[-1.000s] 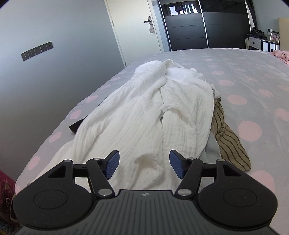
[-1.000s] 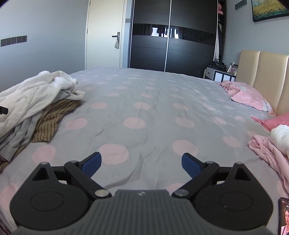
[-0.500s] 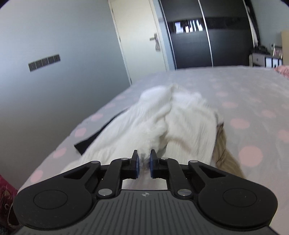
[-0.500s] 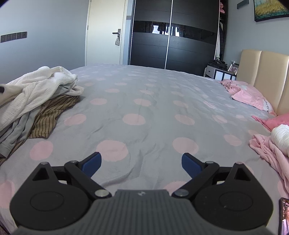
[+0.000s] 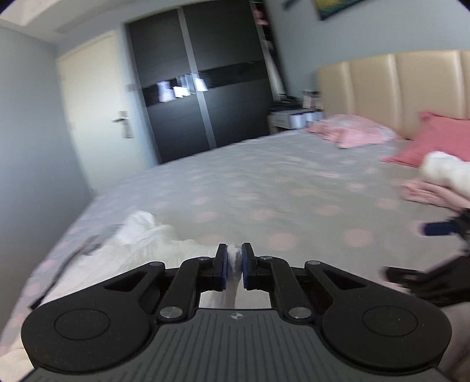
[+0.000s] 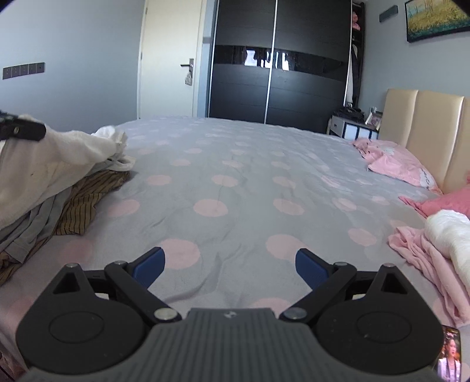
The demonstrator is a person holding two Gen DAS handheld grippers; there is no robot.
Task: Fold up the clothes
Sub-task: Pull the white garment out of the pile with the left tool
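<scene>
Where the gray bedspread (image 6: 235,164) with pale pink dots meets its left edge, a heap of clothes lies: a white garment (image 6: 53,164) of soft, crinkled weave on top, a brown striped piece (image 6: 88,199) and a smooth gray piece (image 6: 35,223) beneath it.

Left tongs (image 5: 234,266): black arms with blue pads, pressed together on a bunched fold of the white garment (image 5: 147,244). The cloth trails down and to the left from the pinch, drawn up off the heap. In the right wrist view these tongs (image 6: 20,129) show as a dark blurred shape at the far left, touching the raised white cloth.

Right tongs (image 6: 230,264): same make, jaws spread wide, nothing between them. They hang over a bare, lightly creased stretch of bedspread, well apart from the heap. In the left wrist view they (image 5: 434,229) appear blurred at the right edge.

Background, left to right: gray wall with a row of dark switches (image 6: 23,70); cream door (image 6: 167,58) with a metal handle; black wardrobe (image 6: 279,58) with a glossy band and sliding doors; small white bedside cabinet (image 6: 352,129); padded cream headboard (image 6: 426,132) in upright panels; framed picture (image 6: 437,17) high on the wall.

Right side of the bed: pink pillow (image 6: 396,164), darker pink cushion (image 6: 443,202), a rumpled pink cloth (image 6: 420,258) with a fluffy white item (image 6: 449,235) on it. A phone screen (image 6: 449,352) shows at the lower right corner.

Between the two tongs, only open bedspread.
</scene>
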